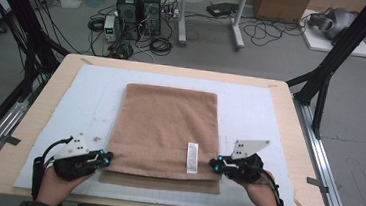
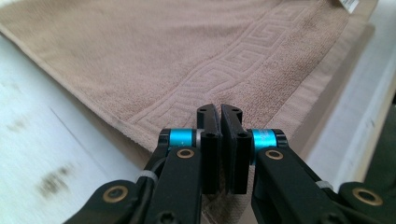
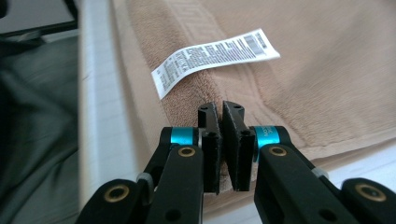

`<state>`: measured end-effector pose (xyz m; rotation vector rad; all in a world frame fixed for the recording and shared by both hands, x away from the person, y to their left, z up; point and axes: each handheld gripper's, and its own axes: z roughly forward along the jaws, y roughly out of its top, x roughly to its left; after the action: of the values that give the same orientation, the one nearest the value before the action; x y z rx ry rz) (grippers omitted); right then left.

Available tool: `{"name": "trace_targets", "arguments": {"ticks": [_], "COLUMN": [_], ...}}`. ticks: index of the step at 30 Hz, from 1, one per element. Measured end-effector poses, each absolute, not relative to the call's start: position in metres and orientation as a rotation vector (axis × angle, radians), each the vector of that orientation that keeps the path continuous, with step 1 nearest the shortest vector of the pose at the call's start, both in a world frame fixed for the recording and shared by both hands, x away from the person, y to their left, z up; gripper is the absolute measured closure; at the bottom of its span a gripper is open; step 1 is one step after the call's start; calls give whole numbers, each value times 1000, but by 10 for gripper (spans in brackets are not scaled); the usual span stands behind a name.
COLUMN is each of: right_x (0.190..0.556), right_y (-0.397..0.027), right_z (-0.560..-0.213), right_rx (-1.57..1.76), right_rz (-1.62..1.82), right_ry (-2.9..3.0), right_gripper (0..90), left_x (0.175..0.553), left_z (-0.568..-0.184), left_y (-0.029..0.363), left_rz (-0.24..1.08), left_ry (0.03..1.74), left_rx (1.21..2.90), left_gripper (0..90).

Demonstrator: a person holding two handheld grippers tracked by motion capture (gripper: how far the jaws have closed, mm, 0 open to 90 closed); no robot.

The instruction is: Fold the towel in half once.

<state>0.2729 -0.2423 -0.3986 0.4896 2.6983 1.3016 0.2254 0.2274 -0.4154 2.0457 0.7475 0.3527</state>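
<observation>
Left gripper: jaws closed together at the towel's near left corner; cloth appears pinched between them, though the grip itself is hidden.
Towel: laid flat on the white mat, mid-table, folded, near edge doubled.
Handling: judged soft, light, limp; sagging is expected when lifted, so the two near corners are best taken.
Look: brown terry, woven key border, white label near right.
Right gripper: jaws closed at the near right corner, towel edge seemingly nipped.
</observation>
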Motion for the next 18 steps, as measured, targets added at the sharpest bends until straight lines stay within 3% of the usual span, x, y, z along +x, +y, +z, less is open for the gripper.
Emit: {"name": "trace_targets", "arguments": {"ticks": [1, 3, 5, 18], "right_x": [272, 273, 275, 302], "right_y": [-242, -243, -244, -239], "right_z": [-405, -419, -426, -423], "right_rx": [495, 538, 567, 717], "right_rz": [1310, 1322, 1328, 1419], "right_ry": [2724, 2769, 2755, 2613], "right_gripper": [817, 736, 699, 344], "left_x": [225, 227, 229, 258], "left_z": [-421, -429, -430, -422], "left_y": [227, 227, 229, 231], "left_rz": [330, 329, 341, 367], "left_ry": [761, 785, 808, 870], "left_rx": [2070, 2098, 2085, 1999], "left_gripper": [822, 675, 622, 414]}}
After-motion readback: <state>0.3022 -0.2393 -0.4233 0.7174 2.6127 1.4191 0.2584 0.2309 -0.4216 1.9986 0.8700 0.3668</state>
